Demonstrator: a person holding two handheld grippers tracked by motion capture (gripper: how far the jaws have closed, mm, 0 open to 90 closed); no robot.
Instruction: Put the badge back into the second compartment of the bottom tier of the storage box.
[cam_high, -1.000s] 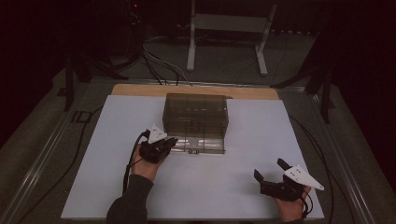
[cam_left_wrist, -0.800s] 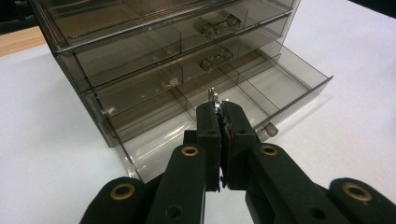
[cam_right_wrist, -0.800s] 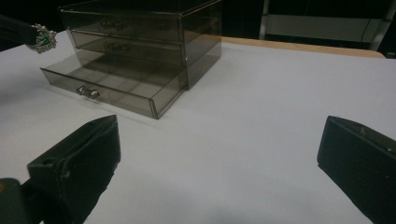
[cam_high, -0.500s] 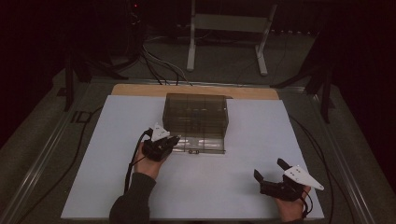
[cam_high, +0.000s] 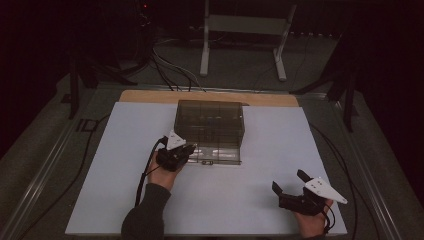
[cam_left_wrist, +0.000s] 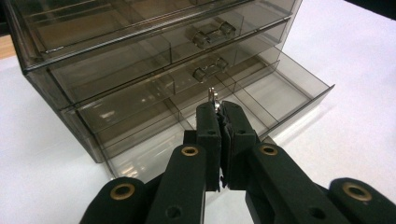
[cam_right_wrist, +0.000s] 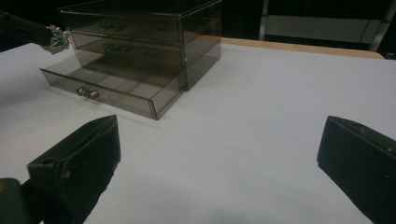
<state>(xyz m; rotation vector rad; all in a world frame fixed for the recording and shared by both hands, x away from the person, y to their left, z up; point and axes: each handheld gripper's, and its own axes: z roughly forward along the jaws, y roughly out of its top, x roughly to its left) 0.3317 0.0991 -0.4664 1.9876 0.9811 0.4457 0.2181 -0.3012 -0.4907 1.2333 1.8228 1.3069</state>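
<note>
A smoky clear drawer box (cam_high: 210, 122) stands at the middle of the white table, its bottom drawer (cam_high: 222, 156) pulled out. My left gripper (cam_high: 189, 149) is at that drawer's left front corner, shut on a small silver ornament (cam_left_wrist: 212, 94) that pokes up between the jaw tips (cam_left_wrist: 219, 106) above the open compartments (cam_left_wrist: 266, 91). The right gripper view shows the ornament (cam_right_wrist: 57, 39) as silver with green, held over the drawer (cam_right_wrist: 116, 88). My right gripper (cam_high: 288, 181) rests open at the front right of the table, with nothing between its jaws (cam_right_wrist: 218, 128).
The white mat (cam_high: 125, 200) lies on a wooden tabletop (cam_high: 150, 96). A white stand (cam_high: 240, 30) and cables (cam_high: 170, 65) are on the floor behind. The open drawer has a small metal knob (cam_right_wrist: 88, 93) on its front.
The left hand has edged slightly right and away, toward the open drawer, with its grip unchanged. The right hand has stayed still.
</note>
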